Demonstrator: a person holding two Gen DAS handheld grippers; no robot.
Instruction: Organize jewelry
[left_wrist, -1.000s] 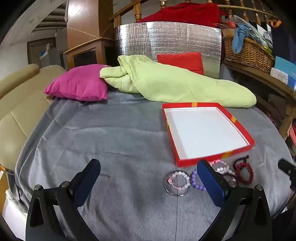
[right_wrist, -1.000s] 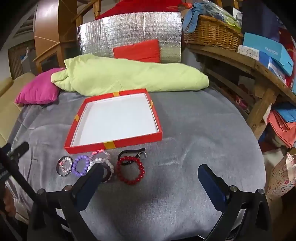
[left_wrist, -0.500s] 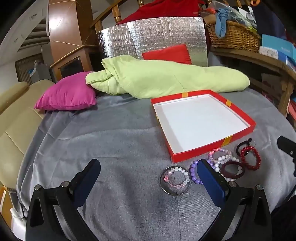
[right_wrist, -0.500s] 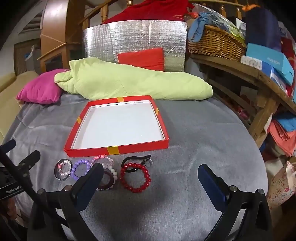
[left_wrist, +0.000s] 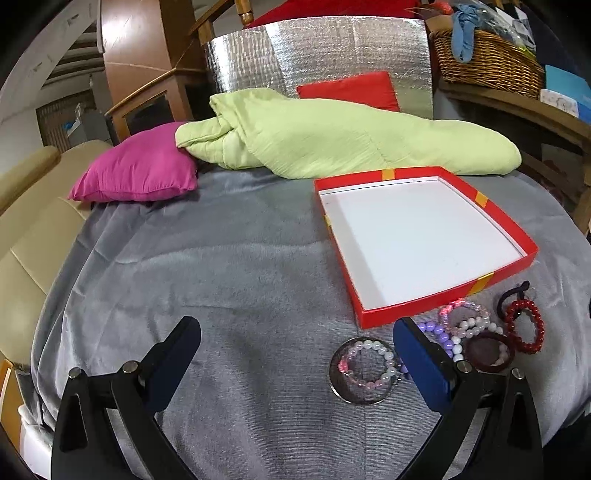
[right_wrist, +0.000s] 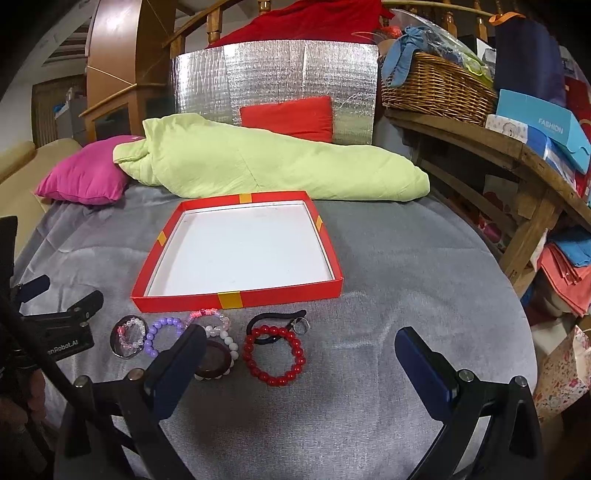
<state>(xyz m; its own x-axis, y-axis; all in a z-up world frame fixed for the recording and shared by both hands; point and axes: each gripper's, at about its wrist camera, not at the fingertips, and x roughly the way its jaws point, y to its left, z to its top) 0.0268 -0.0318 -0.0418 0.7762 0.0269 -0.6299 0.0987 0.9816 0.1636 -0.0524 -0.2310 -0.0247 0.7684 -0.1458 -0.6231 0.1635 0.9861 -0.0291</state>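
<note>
A shallow red box (left_wrist: 491, 221) (right_wrist: 236, 301) with a white floor lies empty on the grey cloth. Several bracelets lie in a row just in front of it: a pink-and-white bead bracelet inside a metal ring (left_wrist: 364, 363) (right_wrist: 129, 334), a purple one (right_wrist: 162, 334), a white one, a dark maroon bangle (left_wrist: 487, 349) (right_wrist: 214, 360), a red bead bracelet (left_wrist: 524, 326) (right_wrist: 275, 354) and a black cord (right_wrist: 277, 317). My left gripper (left_wrist: 297, 345) is open and empty, left of the bracelets. My right gripper (right_wrist: 299, 354) is open and empty, above the red bracelet.
A green quilt (left_wrist: 332, 140), a magenta pillow (left_wrist: 136, 173) and a red pillow (right_wrist: 290, 118) lie behind the box before a silver panel. A wooden shelf with a wicker basket (right_wrist: 436, 88) and boxes stands at the right. A beige sofa (left_wrist: 26, 236) is at the left.
Both grippers have shifted, so the box and bracelets sit differently in view; the left view has swung rightward toward the bracelets. Nothing was taken hold of.
</note>
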